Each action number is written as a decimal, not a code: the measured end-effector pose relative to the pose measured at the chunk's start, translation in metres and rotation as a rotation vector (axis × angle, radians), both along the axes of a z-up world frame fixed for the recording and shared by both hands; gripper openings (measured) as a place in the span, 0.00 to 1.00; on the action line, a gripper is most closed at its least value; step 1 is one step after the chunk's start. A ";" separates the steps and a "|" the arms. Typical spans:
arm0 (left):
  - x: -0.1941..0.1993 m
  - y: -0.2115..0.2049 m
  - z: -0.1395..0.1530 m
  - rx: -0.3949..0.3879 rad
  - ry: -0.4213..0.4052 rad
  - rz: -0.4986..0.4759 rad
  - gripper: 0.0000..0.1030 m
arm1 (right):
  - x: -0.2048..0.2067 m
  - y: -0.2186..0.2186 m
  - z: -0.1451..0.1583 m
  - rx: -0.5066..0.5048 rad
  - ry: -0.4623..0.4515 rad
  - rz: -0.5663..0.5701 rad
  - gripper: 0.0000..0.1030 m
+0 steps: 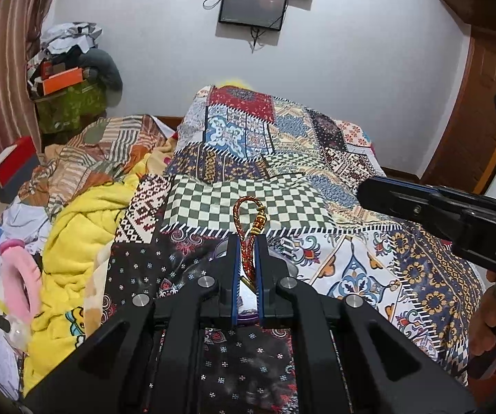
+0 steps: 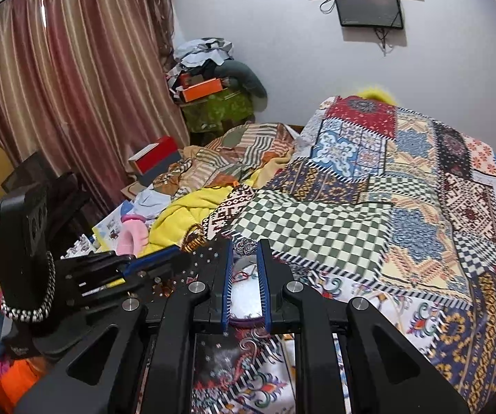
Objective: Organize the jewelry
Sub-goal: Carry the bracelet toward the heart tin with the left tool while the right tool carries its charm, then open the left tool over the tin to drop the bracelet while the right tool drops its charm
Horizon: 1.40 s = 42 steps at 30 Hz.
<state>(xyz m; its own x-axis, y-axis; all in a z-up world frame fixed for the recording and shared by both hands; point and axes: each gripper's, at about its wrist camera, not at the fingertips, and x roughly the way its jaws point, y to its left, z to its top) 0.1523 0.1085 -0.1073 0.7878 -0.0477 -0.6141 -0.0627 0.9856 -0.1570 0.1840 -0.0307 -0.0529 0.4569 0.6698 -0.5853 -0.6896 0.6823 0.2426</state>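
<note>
In the left wrist view the left gripper [image 1: 248, 258] pinches a red braided bracelet [image 1: 249, 227] above the patchwork quilt [image 1: 351, 258]; its grip should stay firm. In the right wrist view the right gripper [image 2: 246, 276] clamps a silver ornament [image 2: 245, 246]; it should lower slowly

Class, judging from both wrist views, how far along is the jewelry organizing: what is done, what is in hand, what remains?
Done: nothing visibly stored; no organizer can be made out.

In hand: the left gripper is shut on a red-and-gold braided cord bracelet; the right gripper pinches a silver filigree ring, both above the patchwork quilt.

Left: placing both pieces.
</note>
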 end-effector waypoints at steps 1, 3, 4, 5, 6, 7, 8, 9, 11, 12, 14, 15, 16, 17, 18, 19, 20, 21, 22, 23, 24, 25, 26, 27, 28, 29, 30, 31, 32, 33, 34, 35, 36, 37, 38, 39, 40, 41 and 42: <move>0.002 0.001 -0.003 -0.003 0.007 0.001 0.06 | 0.002 0.003 -0.002 -0.004 0.004 0.005 0.12; 0.006 0.003 -0.010 -0.012 0.024 -0.003 0.06 | 0.005 0.011 -0.008 -0.017 0.013 0.017 0.12; 0.008 0.003 -0.012 -0.014 0.030 -0.005 0.06 | 0.006 0.014 -0.011 -0.023 0.016 0.021 0.12; 0.010 0.003 -0.016 -0.015 0.037 -0.008 0.06 | 0.008 0.018 -0.014 -0.032 0.022 0.025 0.12; 0.012 0.003 -0.019 -0.016 0.044 -0.010 0.06 | 0.009 0.021 -0.018 -0.038 0.029 0.029 0.12; 0.013 0.003 -0.023 -0.019 0.050 -0.012 0.06 | 0.011 0.023 -0.022 -0.043 0.037 0.031 0.12; 0.015 0.003 -0.025 -0.022 0.055 -0.014 0.06 | 0.013 0.026 -0.026 -0.047 0.048 0.033 0.12; 0.016 0.003 -0.029 -0.025 0.060 -0.015 0.06 | 0.014 0.028 -0.029 -0.049 0.056 0.035 0.12; 0.020 0.003 -0.036 -0.032 0.075 -0.019 0.06 | 0.017 0.033 -0.036 -0.056 0.072 0.038 0.12; 0.022 0.003 -0.039 -0.034 0.082 -0.020 0.06 | 0.018 0.035 -0.039 -0.060 0.077 0.039 0.12; 0.025 0.002 -0.044 -0.038 0.094 -0.026 0.06 | 0.021 0.038 -0.045 -0.073 0.086 0.041 0.12; 0.026 0.002 -0.046 -0.037 0.099 -0.029 0.06 | 0.022 0.039 -0.049 -0.081 0.091 0.040 0.12; 0.028 0.001 -0.048 -0.034 0.105 -0.033 0.06 | 0.024 0.040 -0.052 -0.087 0.095 0.038 0.12; 0.029 -0.001 -0.051 -0.031 0.111 -0.037 0.06 | 0.026 0.040 -0.055 -0.093 0.101 0.034 0.12; 0.031 -0.002 -0.053 -0.027 0.116 -0.040 0.06 | 0.028 0.040 -0.059 -0.099 0.109 0.031 0.12; 0.031 -0.003 -0.055 -0.025 0.120 -0.042 0.06 | 0.030 0.040 -0.062 -0.104 0.118 0.028 0.12; 0.033 -0.003 -0.058 -0.023 0.127 -0.044 0.06 | 0.033 0.040 -0.066 -0.110 0.131 0.023 0.12; 0.034 -0.004 -0.060 -0.023 0.131 -0.044 0.06 | 0.035 0.040 -0.070 -0.115 0.141 0.019 0.12; 0.035 -0.004 -0.062 -0.025 0.136 -0.045 0.06 | 0.037 0.039 -0.072 -0.119 0.147 0.017 0.12; 0.036 -0.004 -0.065 -0.027 0.142 -0.047 0.06 | 0.038 0.039 -0.075 -0.123 0.156 0.015 0.12; 0.037 -0.004 -0.067 -0.028 0.148 -0.047 0.06 | 0.040 0.039 -0.077 -0.127 0.162 0.015 0.12; 0.037 -0.003 -0.069 -0.029 0.152 -0.047 0.06 | 0.040 0.039 -0.079 -0.130 0.165 0.015 0.12; 0.038 -0.003 -0.070 -0.030 0.157 -0.048 0.06 | 0.040 0.040 -0.080 -0.134 0.166 0.015 0.12; 0.038 -0.003 -0.072 -0.030 0.162 -0.049 0.06 | 0.040 0.040 -0.082 -0.136 0.168 0.017 0.12; 0.039 -0.004 -0.072 -0.029 0.165 -0.050 0.06 | 0.040 0.040 -0.082 -0.139 0.170 0.020 0.12; 0.039 -0.004 -0.072 -0.028 0.167 -0.050 0.06 | 0.040 0.041 -0.083 -0.141 0.170 0.021 0.12; 0.039 -0.004 -0.073 -0.027 0.167 -0.050 0.06 | 0.040 0.042 -0.084 -0.144 0.170 0.022 0.12; 0.039 -0.005 -0.072 -0.025 0.167 -0.049 0.06 | 0.040 0.042 -0.084 -0.146 0.169 0.022 0.12; 0.039 -0.005 -0.072 -0.022 0.168 -0.049 0.06 | 0.040 0.043 -0.085 -0.149 0.168 0.020 0.12; 0.039 -0.006 -0.072 -0.021 0.170 -0.049 0.06 | 0.040 0.043 -0.085 -0.152 0.165 0.018 0.12; 0.039 -0.005 -0.073 -0.021 0.172 -0.048 0.06 | 0.040 0.043 -0.085 -0.154 0.163 0.017 0.12; 0.040 -0.005 -0.073 -0.022 0.175 -0.047 0.06 | 0.039 0.043 -0.084 -0.155 0.158 0.014 0.12; 0.040 -0.004 -0.073 -0.023 0.177 -0.046 0.07 | 0.038 0.042 -0.083 -0.154 0.151 0.011 0.12; 0.040 -0.004 -0.073 -0.023 0.178 -0.044 0.07 | 0.038 0.042 -0.082 -0.155 0.146 0.012 0.12; 0.040 -0.004 -0.073 -0.023 0.179 -0.043 0.07 | 0.037 0.042 -0.081 -0.156 0.145 0.015 0.12; 0.040 -0.004 -0.073 -0.024 0.180 -0.042 0.08 | 0.037 0.042 -0.080 -0.158 0.145 0.019 0.12; 0.040 -0.003 -0.073 -0.026 0.181 -0.041 0.09 | 0.036 0.042 -0.079 -0.160 0.143 0.021 0.12; 0.040 -0.003 -0.072 -0.026 0.181 -0.039 0.15 | 0.036 0.043 -0.078 -0.164 0.141 0.016 0.12; 0.040 -0.003 -0.071 -0.024 0.179 -0.038 0.22 | 0.035 0.043 -0.077 -0.168 0.140 0.016 0.12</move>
